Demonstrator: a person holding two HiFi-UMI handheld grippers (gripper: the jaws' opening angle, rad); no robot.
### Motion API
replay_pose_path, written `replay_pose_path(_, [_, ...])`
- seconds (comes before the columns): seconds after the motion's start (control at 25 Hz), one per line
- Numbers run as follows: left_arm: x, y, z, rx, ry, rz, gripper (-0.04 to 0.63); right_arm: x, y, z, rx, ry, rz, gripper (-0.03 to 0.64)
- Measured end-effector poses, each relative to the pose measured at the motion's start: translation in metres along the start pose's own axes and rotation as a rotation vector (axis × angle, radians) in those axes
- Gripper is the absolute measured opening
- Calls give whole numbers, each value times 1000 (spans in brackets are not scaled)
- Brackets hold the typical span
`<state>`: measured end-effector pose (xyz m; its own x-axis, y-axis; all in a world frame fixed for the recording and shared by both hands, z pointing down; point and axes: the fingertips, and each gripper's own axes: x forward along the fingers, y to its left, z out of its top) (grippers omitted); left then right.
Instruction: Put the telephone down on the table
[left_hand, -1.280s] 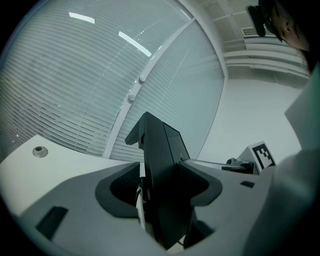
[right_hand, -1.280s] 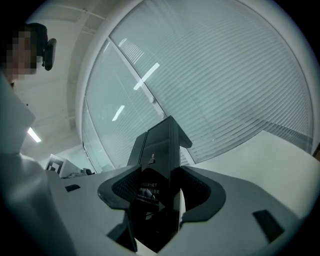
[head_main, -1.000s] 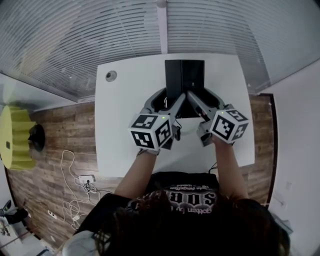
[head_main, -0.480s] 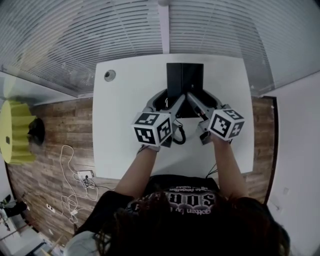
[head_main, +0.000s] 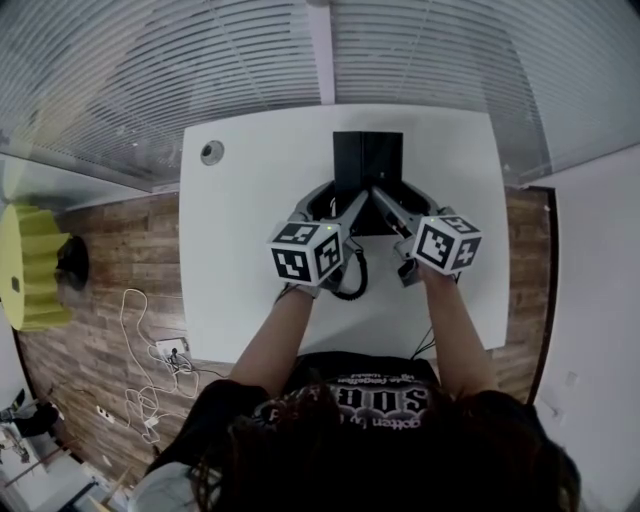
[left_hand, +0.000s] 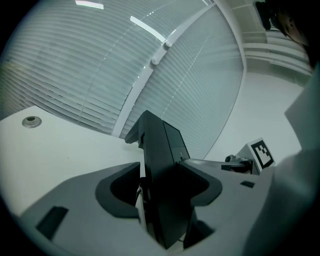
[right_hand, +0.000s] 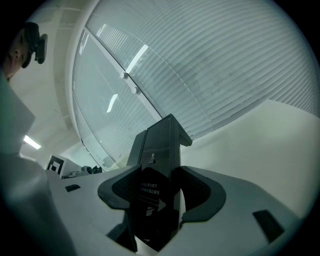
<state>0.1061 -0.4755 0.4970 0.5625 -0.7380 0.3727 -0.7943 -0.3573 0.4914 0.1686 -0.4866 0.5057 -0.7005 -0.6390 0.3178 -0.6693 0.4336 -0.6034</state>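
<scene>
While both grippers meet at the upper centre of the head view, a black, boxy plastic telephone sits between them, over the far middle of the white rectangular table. The left gripper has its 2 grey jaws pressed against the telephone's sides; in the left gripper view the dark body fills the gap between the pads and hides their inner faces. The right gripper is clamped on it in the same way, and in the right gripper view the telephone stands upright between the jaws, with pale print on its face too small to read.

Whether its base touches the tabletop I cannot tell: the jaws and the 2 marker cubes cover its near end. A black coiled cord loops out below the left cube and lies on the table, its far end hidden under the gripper. A round grey grommet sits in the table's upper left corner. At the left edge a yellow-green piece of furniture is cut off, and white cables trail over the wooden floor.
</scene>
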Motion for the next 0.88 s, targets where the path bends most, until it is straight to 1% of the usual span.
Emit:
replay_pose_path(0.56, [21,21,-22,-55,68,19,235,17,-26,-20,39,61,-37,253])
replay_pose_path(0.88, [25,27,-26,-56,94,24,235,22,-31,-24,36,81,-48,253])
